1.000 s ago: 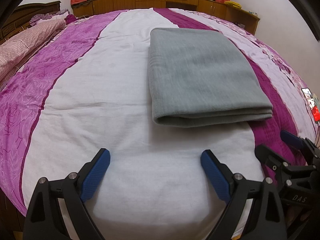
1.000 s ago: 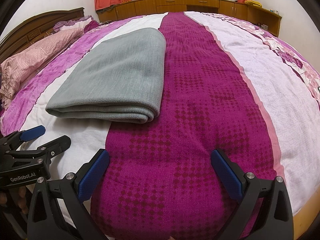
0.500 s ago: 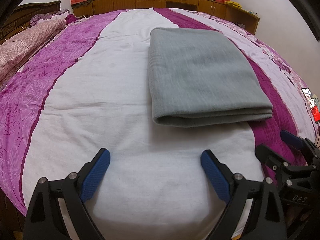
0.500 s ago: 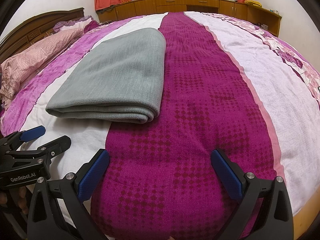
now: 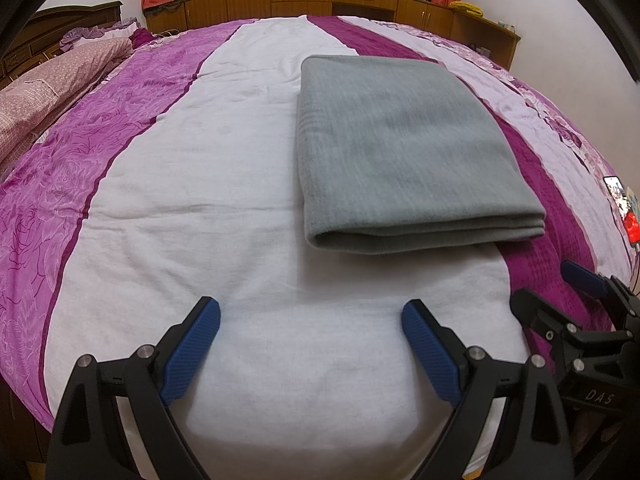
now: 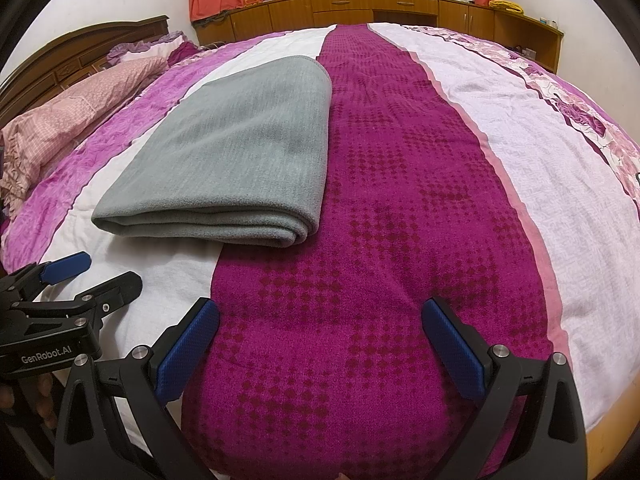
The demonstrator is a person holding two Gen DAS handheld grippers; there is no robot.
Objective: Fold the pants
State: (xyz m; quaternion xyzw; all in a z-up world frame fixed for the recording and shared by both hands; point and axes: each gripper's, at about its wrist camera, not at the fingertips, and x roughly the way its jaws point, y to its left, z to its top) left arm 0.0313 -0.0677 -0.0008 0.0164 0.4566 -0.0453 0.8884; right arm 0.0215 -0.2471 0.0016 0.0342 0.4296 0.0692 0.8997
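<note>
The grey pants (image 5: 404,148) lie folded into a flat rectangle on the bed, the layered edge facing me; they also show in the right wrist view (image 6: 236,160). My left gripper (image 5: 312,320) is open and empty, a short way in front of the pants over the white stripe. My right gripper (image 6: 320,320) is open and empty over the dark magenta stripe, to the right of the pants. Each gripper shows in the other's view: the right one (image 5: 560,300) and the left one (image 6: 92,276).
The bed (image 5: 180,184) has a purple, white and magenta striped cover. Pink pillows (image 6: 72,116) and a wooden headboard (image 6: 100,48) stand at the left. Wooden cabinets (image 5: 320,0) run along the far wall. A phone (image 5: 620,208) lies at the right edge.
</note>
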